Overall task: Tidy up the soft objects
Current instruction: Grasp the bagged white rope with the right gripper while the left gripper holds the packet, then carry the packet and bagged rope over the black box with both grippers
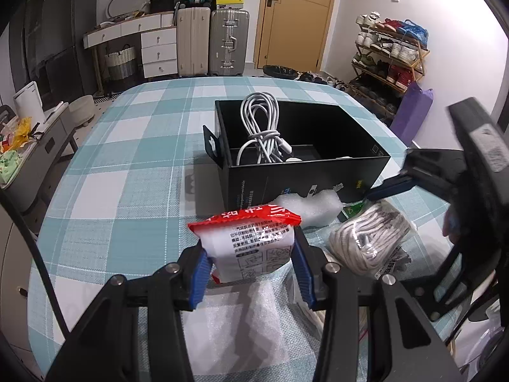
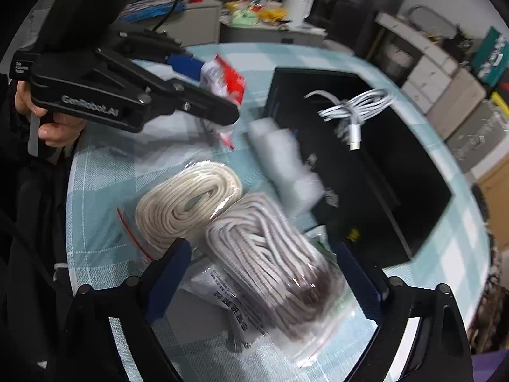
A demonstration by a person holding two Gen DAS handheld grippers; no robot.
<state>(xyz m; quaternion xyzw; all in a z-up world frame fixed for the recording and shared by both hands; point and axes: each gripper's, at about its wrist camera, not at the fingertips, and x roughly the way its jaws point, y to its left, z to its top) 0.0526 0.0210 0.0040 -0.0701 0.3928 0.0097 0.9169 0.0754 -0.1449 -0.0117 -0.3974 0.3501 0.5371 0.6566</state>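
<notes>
A red-and-white packet (image 1: 251,242) is clamped between the left gripper's (image 1: 251,264) blue pads, above the checked table (image 1: 127,165) in front of the black box (image 1: 302,152) holding a white cable (image 1: 264,130). The right gripper (image 2: 264,273) stands wide around a bagged grey rope (image 2: 273,264), not pressing it; a cream rope bag (image 2: 187,200) lies beside.

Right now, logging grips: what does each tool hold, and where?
Left tool pinches the red-and-white packet by its sides. Right tool straddles the bagged grey cord, not gripping.

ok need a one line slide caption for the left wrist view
Left gripper shut on a red-and-white packet above the checked tablecloth, black box holding a white cable ahead.
</notes>
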